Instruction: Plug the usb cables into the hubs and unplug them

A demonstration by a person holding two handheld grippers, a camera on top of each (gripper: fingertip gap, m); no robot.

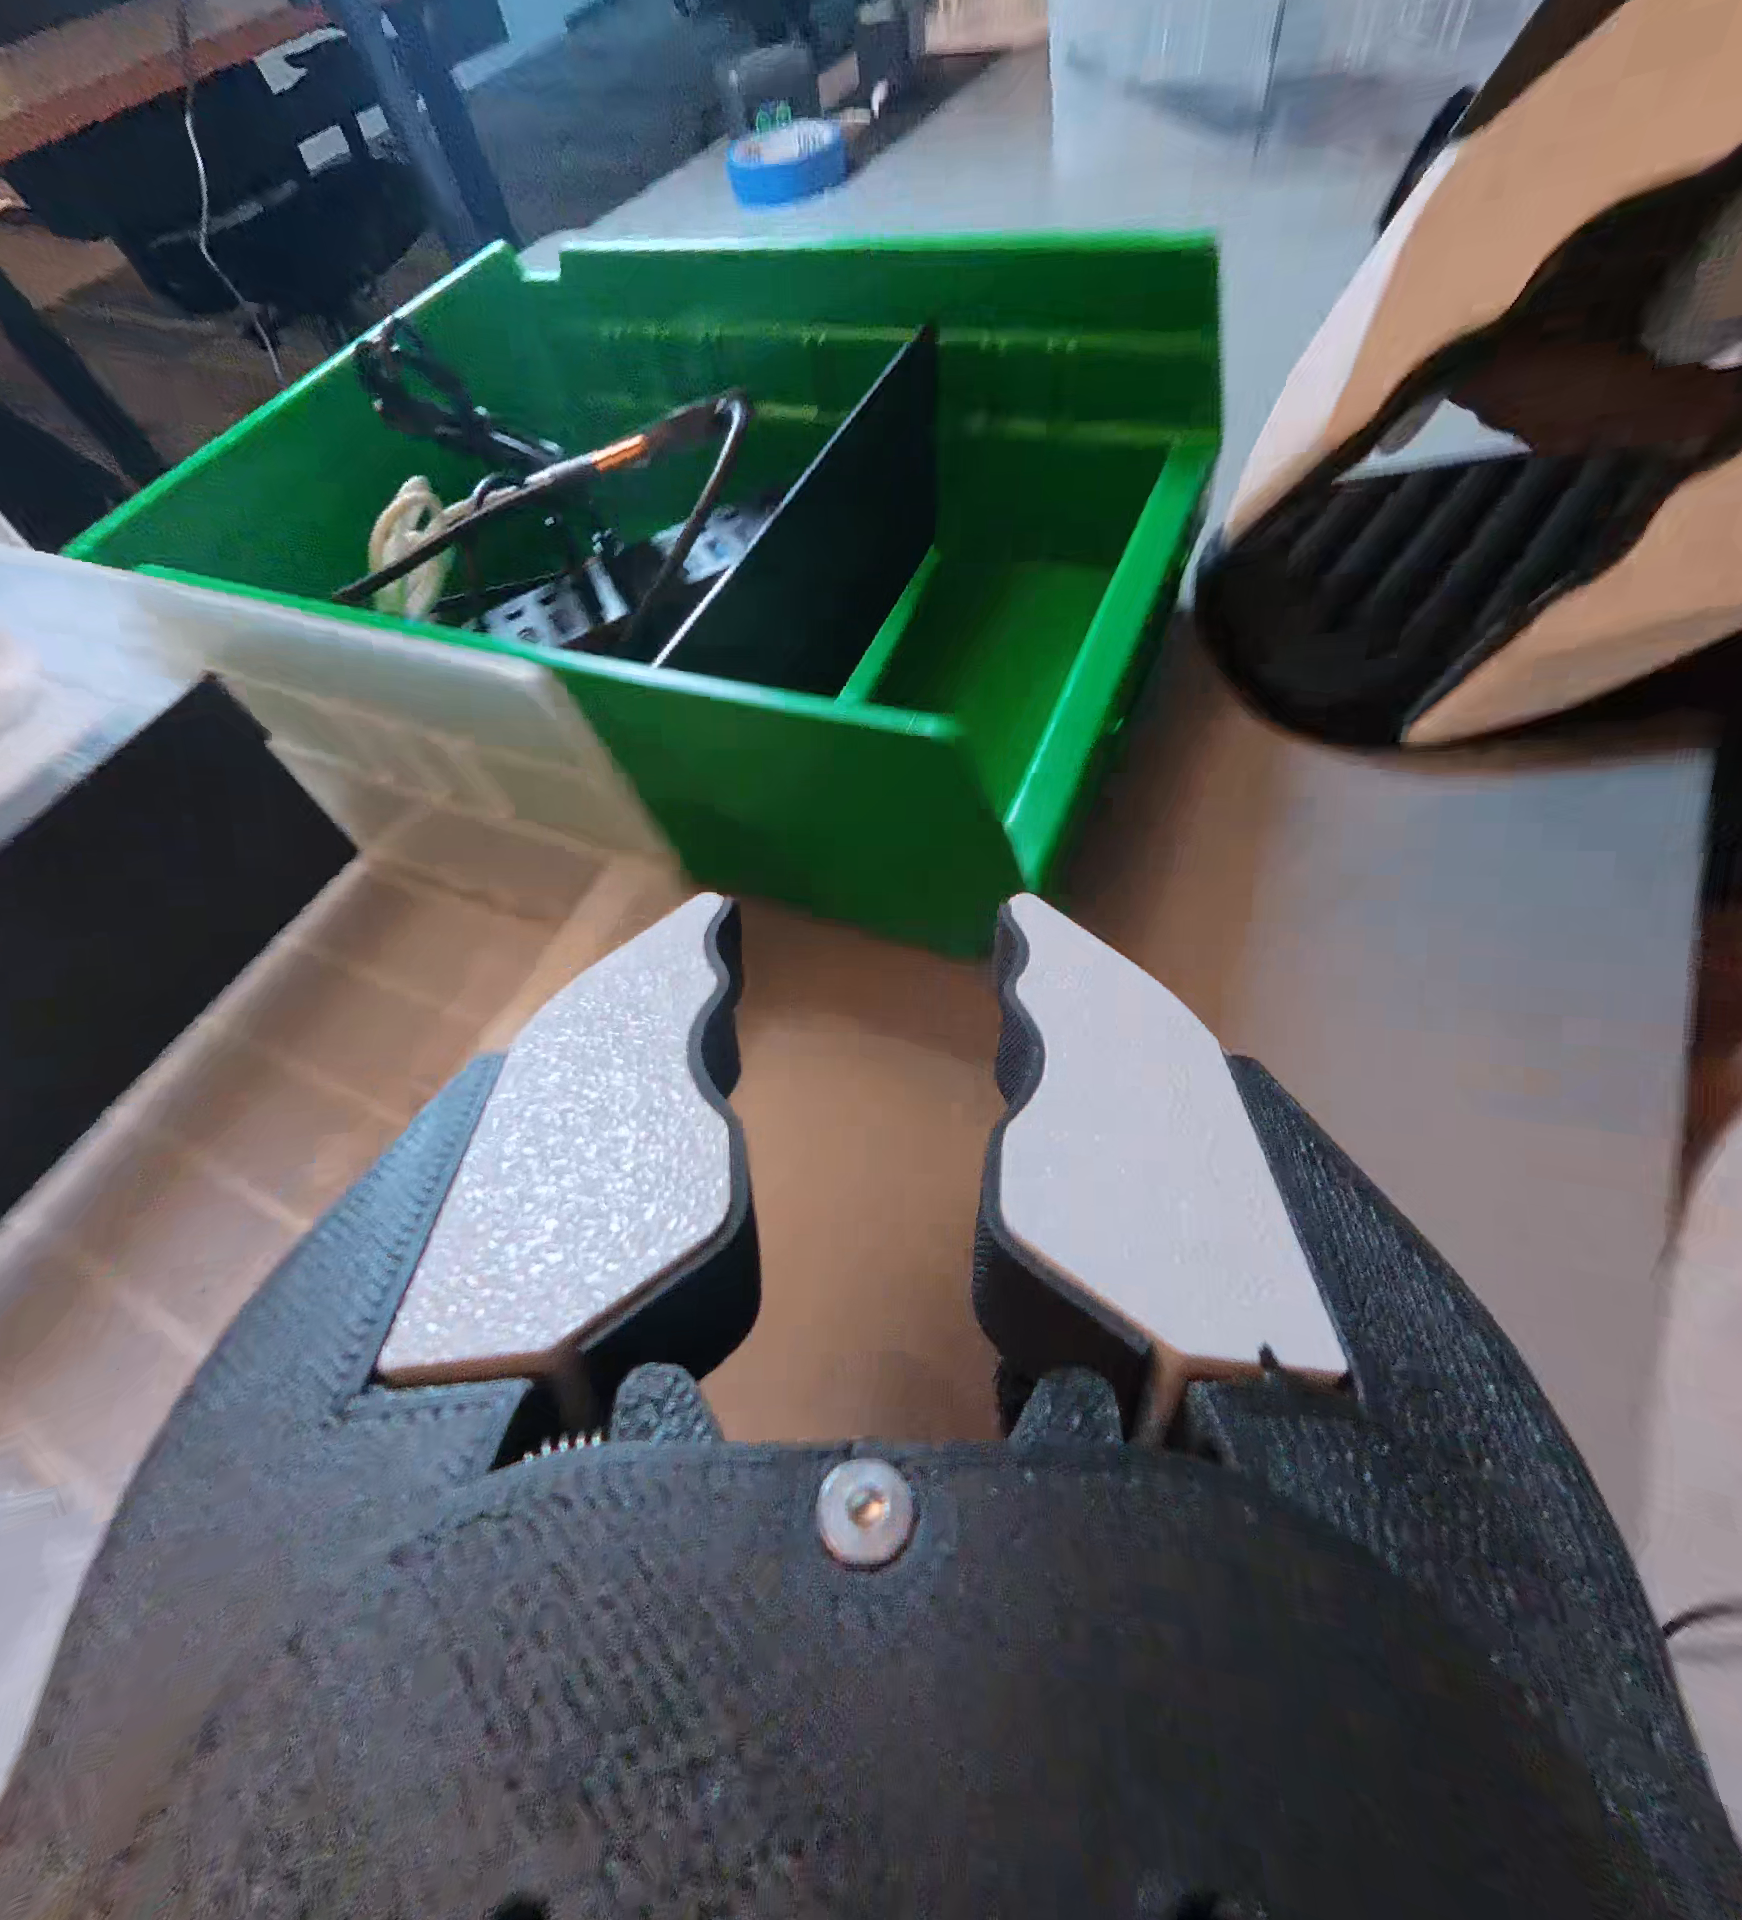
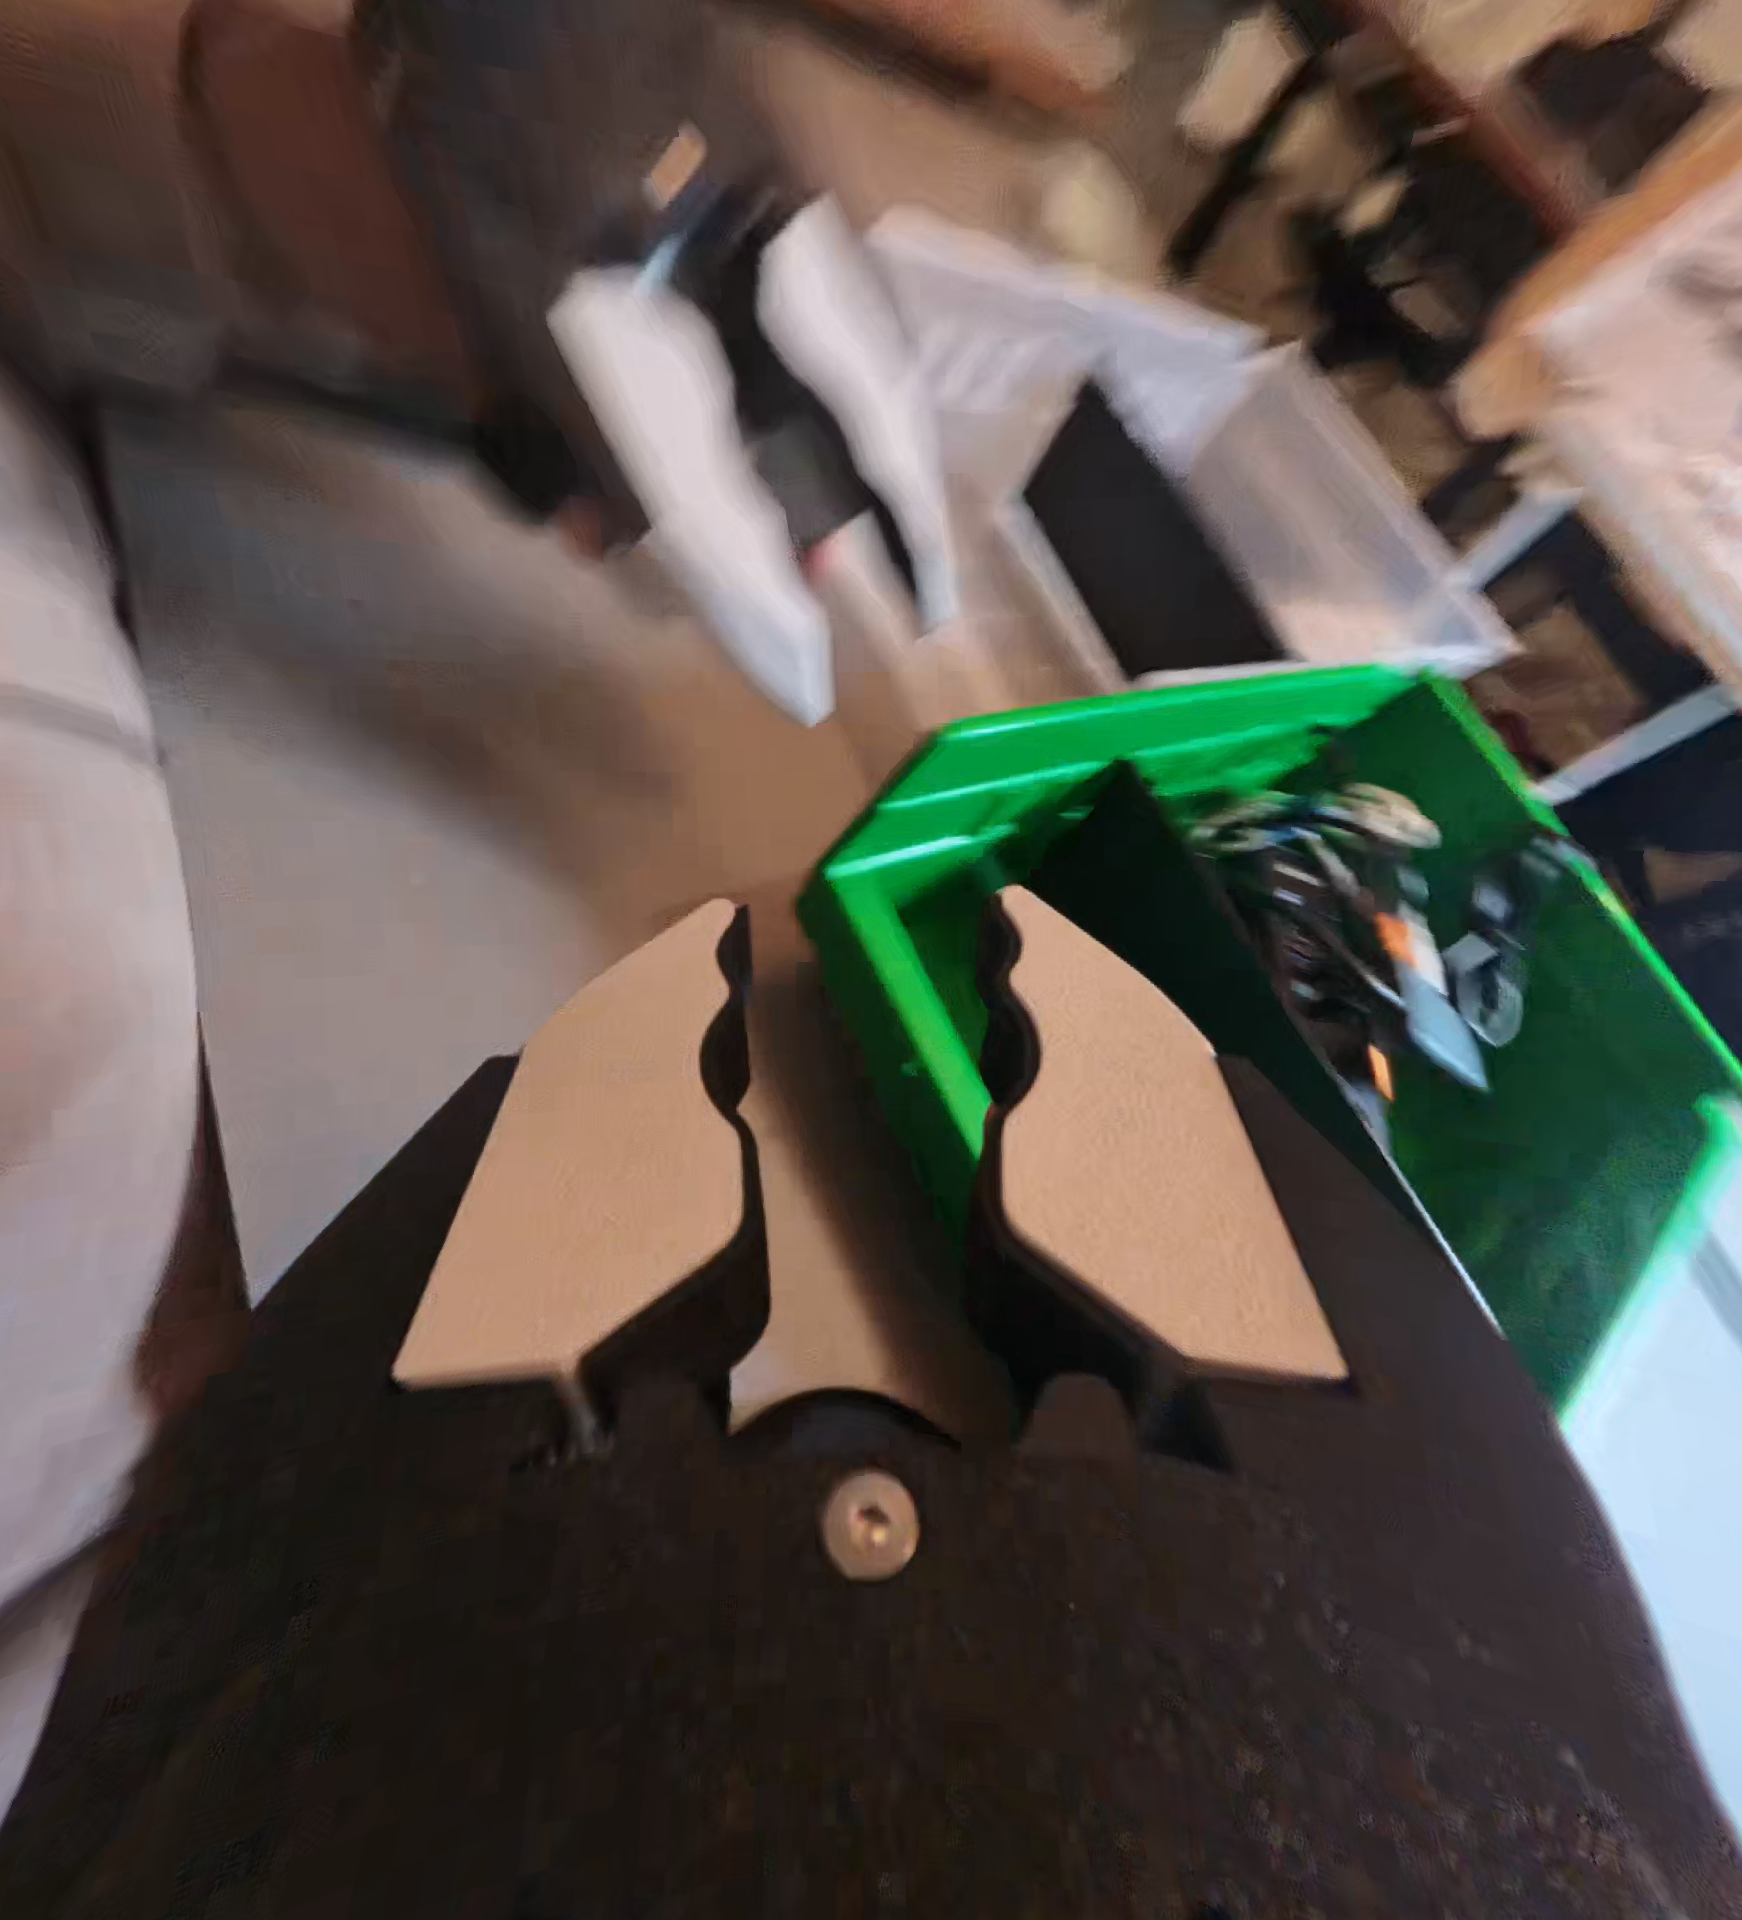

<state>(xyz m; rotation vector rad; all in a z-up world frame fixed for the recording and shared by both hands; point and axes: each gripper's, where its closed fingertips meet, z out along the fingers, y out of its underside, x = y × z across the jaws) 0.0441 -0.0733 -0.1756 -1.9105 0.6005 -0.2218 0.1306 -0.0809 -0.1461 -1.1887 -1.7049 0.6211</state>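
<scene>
A green bin (image 1: pixel 805 821) with a black divider (image 1: pixel 825 561) stands on the table. Its left compartment holds tangled USB cables (image 1: pixel 493 488) over a dark hub (image 1: pixel 545 618); the right compartment looks bare. My left gripper (image 1: pixel 867 935) is open and empty, just short of the bin's near wall. The right gripper shows at the upper right of the left wrist view (image 1: pixel 1532 499), beside the bin. In the blurred right wrist view, my right gripper (image 2: pixel 872 935) is open and empty at the corner of the green bin (image 2: pixel 908 1039), with the cables (image 2: pixel 1366 935) beyond the divider.
A white panel (image 1: pixel 379 707) covers the bin's near left side. A blue tape roll (image 1: pixel 789 161) lies on the far table. Clear plastic containers (image 2: pixel 1314 520) and white objects (image 2: pixel 701 499) stand past the bin. A person's light trousers (image 2: pixel 25 935) are at the left.
</scene>
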